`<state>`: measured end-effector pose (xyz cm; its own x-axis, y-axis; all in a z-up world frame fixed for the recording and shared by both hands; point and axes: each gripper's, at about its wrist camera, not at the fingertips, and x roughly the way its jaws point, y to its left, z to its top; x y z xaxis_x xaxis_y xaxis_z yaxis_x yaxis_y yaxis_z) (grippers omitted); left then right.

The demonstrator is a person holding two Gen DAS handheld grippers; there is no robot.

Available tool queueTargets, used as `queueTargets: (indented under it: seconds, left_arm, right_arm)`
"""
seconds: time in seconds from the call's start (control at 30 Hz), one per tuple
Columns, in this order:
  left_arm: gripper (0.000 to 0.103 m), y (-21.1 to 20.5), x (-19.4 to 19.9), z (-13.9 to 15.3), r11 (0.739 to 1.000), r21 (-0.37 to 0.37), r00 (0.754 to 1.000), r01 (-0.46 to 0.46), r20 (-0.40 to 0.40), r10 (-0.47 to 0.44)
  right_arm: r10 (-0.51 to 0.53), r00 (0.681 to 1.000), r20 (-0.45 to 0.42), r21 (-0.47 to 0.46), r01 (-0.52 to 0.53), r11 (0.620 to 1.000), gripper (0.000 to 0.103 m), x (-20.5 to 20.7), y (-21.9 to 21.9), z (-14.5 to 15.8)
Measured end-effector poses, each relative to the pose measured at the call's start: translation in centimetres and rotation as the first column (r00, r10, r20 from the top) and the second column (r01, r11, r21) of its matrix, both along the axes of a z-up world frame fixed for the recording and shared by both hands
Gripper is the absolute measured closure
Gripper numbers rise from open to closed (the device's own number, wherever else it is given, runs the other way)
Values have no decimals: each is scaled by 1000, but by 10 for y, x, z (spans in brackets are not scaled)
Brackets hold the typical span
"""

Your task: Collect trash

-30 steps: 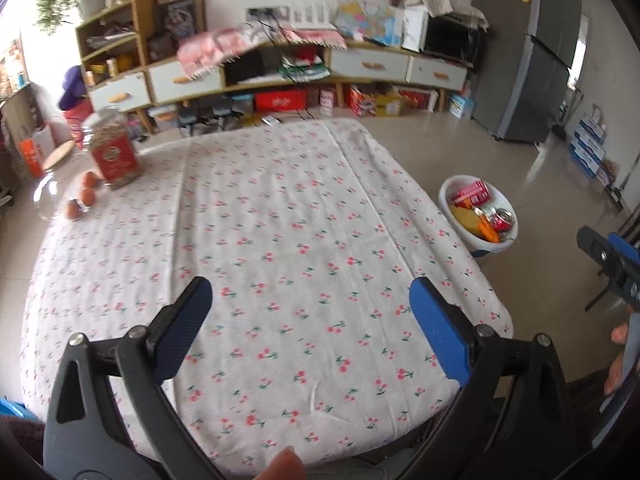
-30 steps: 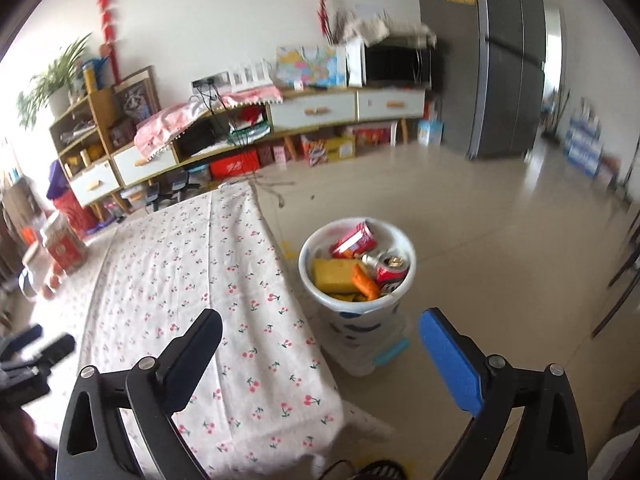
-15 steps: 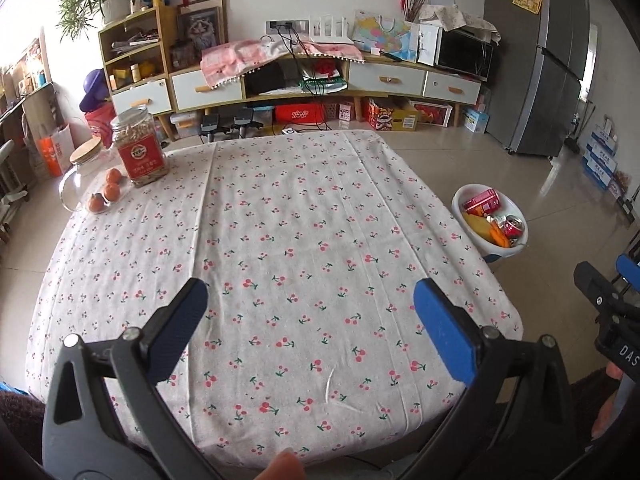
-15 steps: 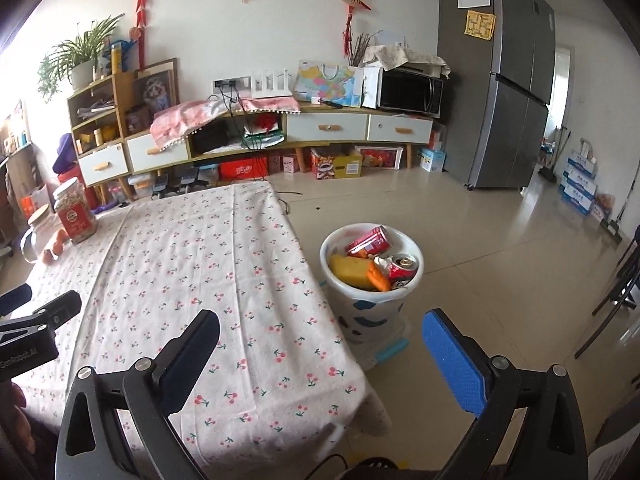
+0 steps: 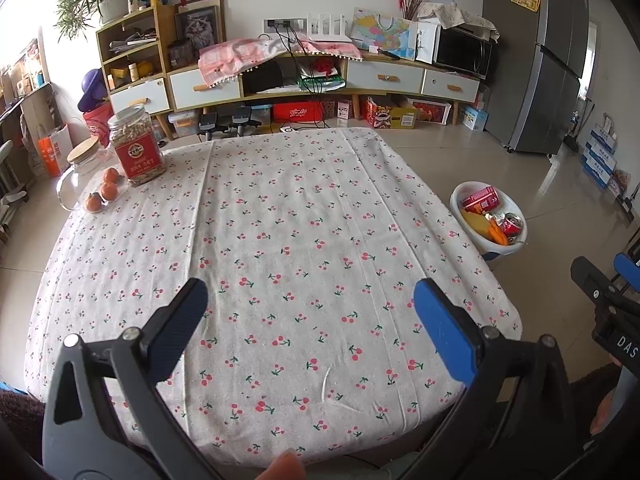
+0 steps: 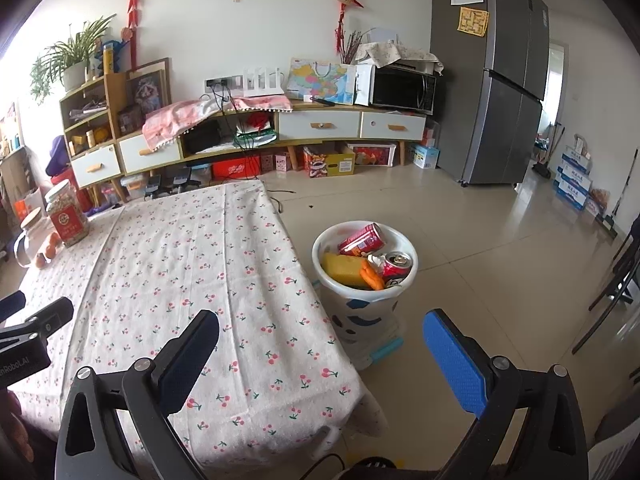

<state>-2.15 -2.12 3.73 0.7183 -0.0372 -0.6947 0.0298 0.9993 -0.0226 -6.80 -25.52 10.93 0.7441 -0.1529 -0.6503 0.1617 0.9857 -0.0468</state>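
Blue-padded left tool (image 5: 310,314) and right tool (image 6: 320,340) are both spread wide and hold nothing.

The left tool is above the near part of the counter with the white cherry-print cloth (image 5: 280,220), and the right tool is above its right edge, towards the tiled floor. The white round plastic trash bin with blue patches (image 6: 366,306) stands on the floor just beside the right side of the counter. In it lie two red drink cans (image 6: 362,240), one yellow block (image 6: 342,268) and one orange piece (image 6: 372,278). At the far left corner of the counter stand a clear jar with a red label (image 5: 136,146), a glass jug with a wooden lid (image 5: 78,172) and three small orange fruits (image 5: 105,190).
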Motion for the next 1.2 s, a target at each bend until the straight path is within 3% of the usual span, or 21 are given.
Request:
queueTargets:
  seconds: [1.2]
  left_arm:
    - [1,-5,3,-7,999,-30,998,28,-48,-30]
  right_arm:
    - [9,1000,11,-8,-9,1000,0,0,9,6]
